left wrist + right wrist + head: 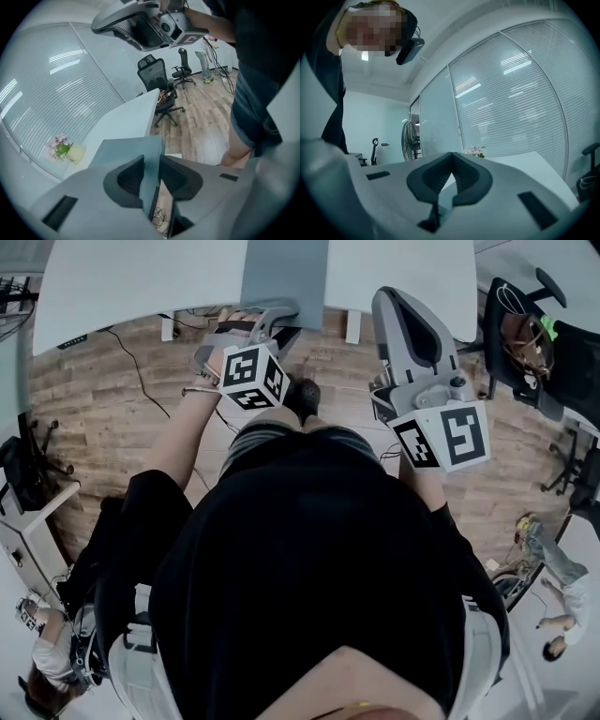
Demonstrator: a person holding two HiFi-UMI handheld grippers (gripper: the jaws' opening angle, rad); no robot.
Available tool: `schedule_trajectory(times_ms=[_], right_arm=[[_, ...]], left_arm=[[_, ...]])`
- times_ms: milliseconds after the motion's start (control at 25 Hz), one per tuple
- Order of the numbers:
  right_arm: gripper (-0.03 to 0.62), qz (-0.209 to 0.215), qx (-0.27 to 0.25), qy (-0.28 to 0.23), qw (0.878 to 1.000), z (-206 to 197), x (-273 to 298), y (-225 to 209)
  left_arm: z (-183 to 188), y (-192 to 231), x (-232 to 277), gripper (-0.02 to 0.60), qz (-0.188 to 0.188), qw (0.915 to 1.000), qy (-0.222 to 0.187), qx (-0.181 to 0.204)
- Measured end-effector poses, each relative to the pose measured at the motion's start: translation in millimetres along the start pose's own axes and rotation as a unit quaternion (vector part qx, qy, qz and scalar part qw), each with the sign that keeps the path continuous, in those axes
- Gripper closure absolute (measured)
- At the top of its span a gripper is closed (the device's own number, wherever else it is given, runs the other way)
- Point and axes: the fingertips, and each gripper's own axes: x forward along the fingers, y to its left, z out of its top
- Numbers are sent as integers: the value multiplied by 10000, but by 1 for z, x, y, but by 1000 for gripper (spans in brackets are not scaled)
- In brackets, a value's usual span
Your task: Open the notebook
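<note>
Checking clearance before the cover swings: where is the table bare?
Bare tabletop lies both left and right of the notebook. Crowded only at the near edge, where the left gripper clamps its cover; flowers sit by the blinds.

We are in an office.
We see white desks (124, 123), black swivel chairs (157, 89), blind-covered glass partitions (65, 89) and wood-look flooring (206, 117).

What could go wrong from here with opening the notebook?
1. The left gripper pinches the notebook at its near edge, close to the edge of the table. Whether it holds only the cover is unclear, so lifting may raise the whole notebook or drag it off.
2. The right gripper is shut and away from the notebook, so nothing holds it down.
</note>
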Motion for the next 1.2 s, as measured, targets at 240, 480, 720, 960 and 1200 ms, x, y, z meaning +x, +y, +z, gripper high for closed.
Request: schedule_trajectory(times_ms=[240,480,720,960,1200], right_arm=[[589,48,-42,-78,9999,5,1,-8],[589,208,-108,-109,9997,6,0,-7],[589,329,-112,-267,9990,14,2,-6],[589,442,-118,-400,9982,22,2,-2],[589,426,-127,-464,9979,27,1,-2]], left_arm=[[-2,4,-1,474,-418,9969,94,-660],[-2,7,-4,486,-767,9860,-81,-1479],[1,3,-6,525,-456,9957,266,-757],[4,6,-7,541,-207,9956,694,-599],[10,15,-15,543,-101,9940,271,-1055]])
